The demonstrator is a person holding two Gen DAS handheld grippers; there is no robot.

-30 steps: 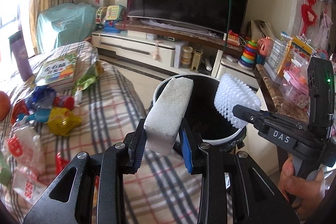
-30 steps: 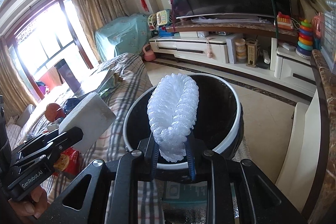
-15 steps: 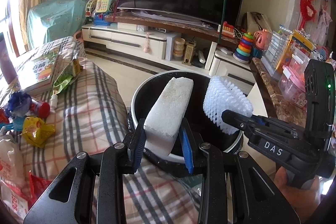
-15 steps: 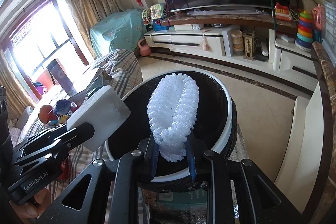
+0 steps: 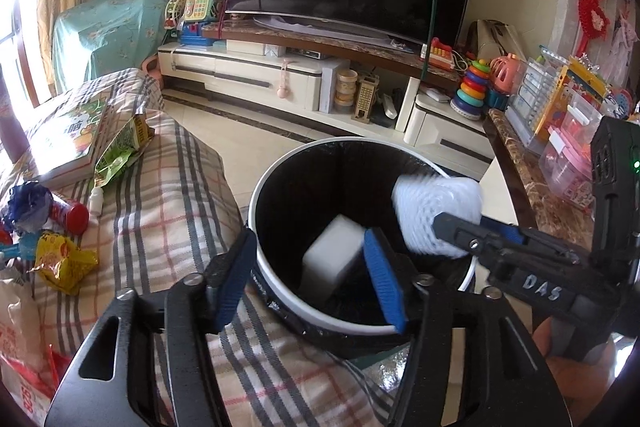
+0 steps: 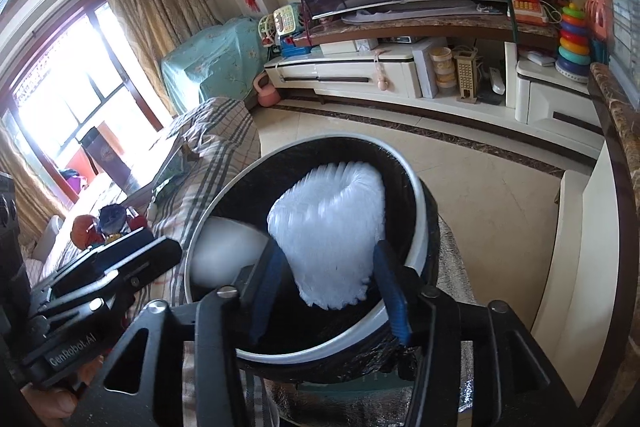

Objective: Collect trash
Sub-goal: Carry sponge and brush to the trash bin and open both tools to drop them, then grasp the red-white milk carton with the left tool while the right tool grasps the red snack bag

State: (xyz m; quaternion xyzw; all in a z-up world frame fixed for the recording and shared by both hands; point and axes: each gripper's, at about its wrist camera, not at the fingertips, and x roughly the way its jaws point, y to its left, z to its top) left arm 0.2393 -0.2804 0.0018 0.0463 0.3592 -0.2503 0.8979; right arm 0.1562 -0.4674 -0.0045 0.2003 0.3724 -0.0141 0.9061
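Note:
A round trash bin (image 5: 280, 303) with a white rim and black liner stands beside the plaid-covered sofa; it also shows in the right wrist view (image 6: 418, 187). My left gripper (image 5: 310, 281) is open over the bin, and a white foam block (image 5: 330, 261), blurred, drops inside it; the block shows in the right wrist view (image 6: 224, 247). My right gripper (image 6: 332, 287) is open over the bin, and a white foam net (image 6: 332, 227), blurred, is loose between its fingers; the net also shows in the left wrist view (image 5: 436, 211).
The plaid sofa (image 5: 168, 211) holds a yellow wrapper (image 5: 64, 259), a green snack bag (image 5: 120, 151), a red cylinder (image 5: 74, 215), a blue crumpled wrapper (image 5: 26, 205) and a book (image 5: 68, 135). A marble-topped counter (image 5: 532, 187) with toys stands right. A TV stand (image 5: 280, 79) is behind.
Both grippers have opened over the bin. The foam block has left my left gripper and falls into the bin. The foam net has come loose from my right gripper.

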